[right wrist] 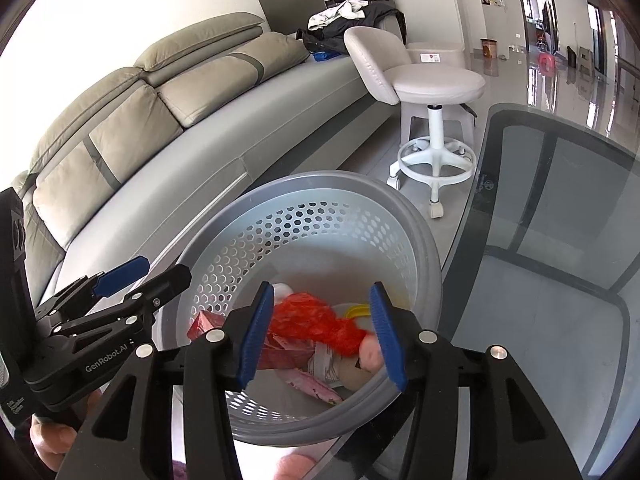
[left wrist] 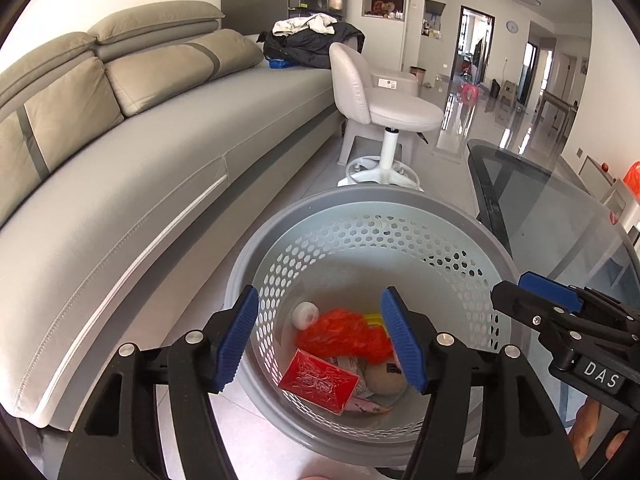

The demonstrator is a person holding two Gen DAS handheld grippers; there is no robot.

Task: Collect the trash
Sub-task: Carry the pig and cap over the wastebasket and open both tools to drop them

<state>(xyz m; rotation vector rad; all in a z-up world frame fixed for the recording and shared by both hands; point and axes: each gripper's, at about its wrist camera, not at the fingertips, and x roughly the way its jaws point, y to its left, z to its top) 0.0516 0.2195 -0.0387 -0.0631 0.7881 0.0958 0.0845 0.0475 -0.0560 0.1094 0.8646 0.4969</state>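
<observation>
A: How are the tools held?

B: The left tool [left wrist: 320,336] is held above the bin [left wrist: 280,236], its jaws spread, nothing between them. The right tool [right wrist: 320,336] is held likewise, jaws apart and empty, over the same bin.

A: Where is the trash seen?

B: Inside the bin: an orange bag [left wrist: 340,332], a red packet [left wrist: 318,380], a white wad [left wrist: 305,314] and a beige ball [left wrist: 384,380] are piled on its floor.

A: And the bin itself?

B: It is set on the floor between the sofa [left wrist: 140,184] and the glass counter [left wrist: 560,208], with a stool [left wrist: 384,112] beyond.
</observation>
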